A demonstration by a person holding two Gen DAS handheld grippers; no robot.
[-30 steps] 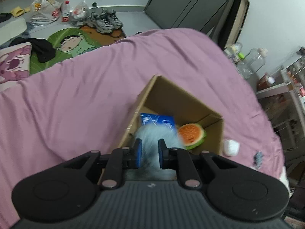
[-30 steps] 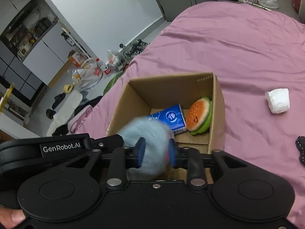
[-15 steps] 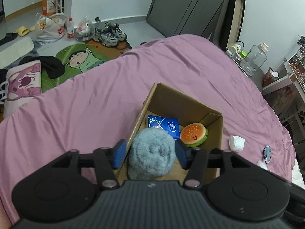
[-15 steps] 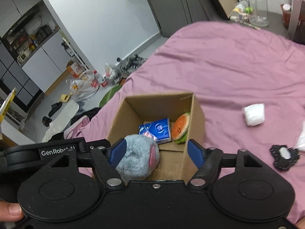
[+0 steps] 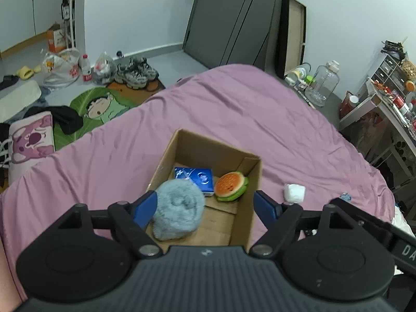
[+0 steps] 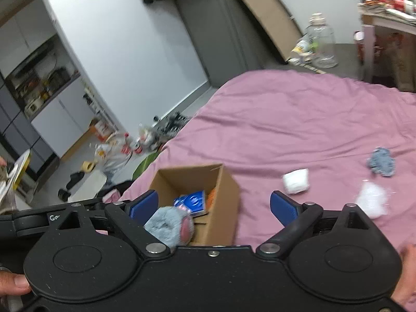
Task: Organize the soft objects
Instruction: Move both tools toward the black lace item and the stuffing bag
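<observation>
Pink bed (image 5: 234, 109) (wrinkled): cardboard box (image 5: 249, 205), white bundle (image 5: 293, 193).

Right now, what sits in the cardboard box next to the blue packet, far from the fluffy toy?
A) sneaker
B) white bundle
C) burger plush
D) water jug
C: the burger plush rests in the cardboard box beside the blue packet; the white bundle lies outside on the sheet.

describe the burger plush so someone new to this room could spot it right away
Find the pink bedsheet, then the open cardboard box sitting on it. Inside, at the far right corner, lies the burger plush, right of the blue tissue pack and beyond the fluffy grey-blue plush. It alone is round and orange with a green edge.
</observation>
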